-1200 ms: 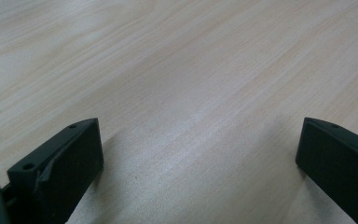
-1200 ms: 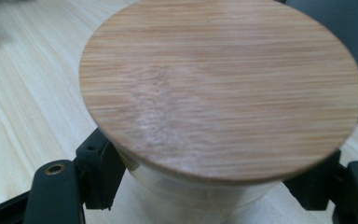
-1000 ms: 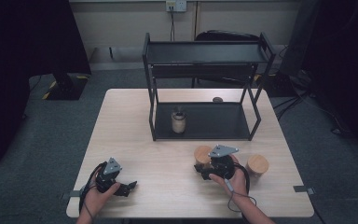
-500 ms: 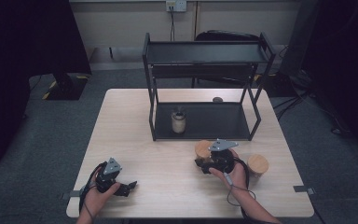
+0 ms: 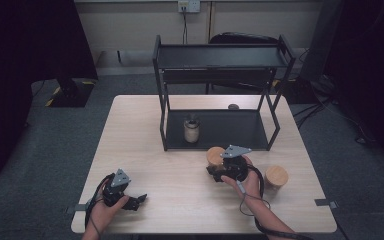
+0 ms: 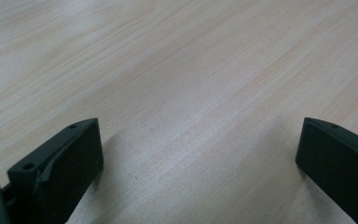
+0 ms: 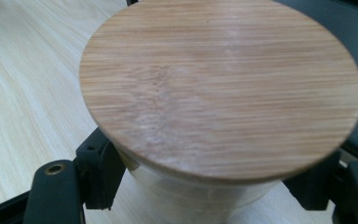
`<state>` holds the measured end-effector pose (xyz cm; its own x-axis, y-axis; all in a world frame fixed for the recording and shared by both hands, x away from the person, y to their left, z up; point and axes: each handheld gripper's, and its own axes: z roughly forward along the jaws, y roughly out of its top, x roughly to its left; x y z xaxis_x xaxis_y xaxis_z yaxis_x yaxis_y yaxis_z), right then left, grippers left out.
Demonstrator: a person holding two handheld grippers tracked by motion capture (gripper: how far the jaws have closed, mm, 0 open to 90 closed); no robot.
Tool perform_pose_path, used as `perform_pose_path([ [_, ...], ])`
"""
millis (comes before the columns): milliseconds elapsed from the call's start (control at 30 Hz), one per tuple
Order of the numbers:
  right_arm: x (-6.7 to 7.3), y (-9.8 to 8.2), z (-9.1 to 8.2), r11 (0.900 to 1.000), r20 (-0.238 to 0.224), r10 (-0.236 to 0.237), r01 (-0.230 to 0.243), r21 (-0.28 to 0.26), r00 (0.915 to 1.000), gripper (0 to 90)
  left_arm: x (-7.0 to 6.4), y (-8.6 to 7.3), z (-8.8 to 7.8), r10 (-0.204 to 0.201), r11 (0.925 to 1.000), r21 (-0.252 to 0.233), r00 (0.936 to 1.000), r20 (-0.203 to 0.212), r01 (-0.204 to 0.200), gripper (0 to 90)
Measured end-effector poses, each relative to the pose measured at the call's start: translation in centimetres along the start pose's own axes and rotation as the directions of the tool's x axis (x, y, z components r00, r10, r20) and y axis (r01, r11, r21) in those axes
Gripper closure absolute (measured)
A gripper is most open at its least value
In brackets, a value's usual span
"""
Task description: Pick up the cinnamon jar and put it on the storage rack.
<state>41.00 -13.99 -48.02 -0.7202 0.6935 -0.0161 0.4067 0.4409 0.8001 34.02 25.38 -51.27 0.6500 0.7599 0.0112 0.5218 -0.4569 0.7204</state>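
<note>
While it stands upright on the pale wooden table (image 5: 180,165), long axis vertical and flat lid facing up, the round glass jar with a bamboo lid (image 7: 221,88) sits just in front of the black metal two-tier rack (image 5: 220,97), close to its lower shelf edge. Open tabletop lies to its left and toward the person. The right gripper (image 5: 219,169) reaches it from the person's side, jaws pinching the glass body just under the lid. Well apart at the near left corner, the left gripper (image 5: 139,201) rests with jaws spread over bare wood
</note>
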Motion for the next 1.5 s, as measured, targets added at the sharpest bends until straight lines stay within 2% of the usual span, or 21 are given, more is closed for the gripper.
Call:
perform_pose_path([
  [333,-0.6,0.9,0.5,1.000,0.016,0.016,-0.016,-0.001,0.9997,25.0,0.0,0.0,0.0,0.000,1.0000,0.000,1.0000,0.000,0.000,0.1],
  [667,-1.1,1.2,1.1,1.000,0.042,0.001,-0.002,0.012,0.9991,25.0,0.0,0.0,0.0,0.000,1.0000,0.000,1.0000,0.000,0.000,0.1],
  [900,-1.6,1.4,1.4,1.000,0.050,0.027,-0.027,0.011,0.9984,25.1,0.0,0.0,0.0,0.000,1.0000,0.000,1.0000,0.000,0.000,0.1],
  [1500,-3.1,2.4,2.1,0.998,0.076,0.056,-0.057,0.010,0.9956,25.0,0.0,0.0,0.0,0.000,1.0000,0.000,1.0000,0.000,0.000,0.1],
])
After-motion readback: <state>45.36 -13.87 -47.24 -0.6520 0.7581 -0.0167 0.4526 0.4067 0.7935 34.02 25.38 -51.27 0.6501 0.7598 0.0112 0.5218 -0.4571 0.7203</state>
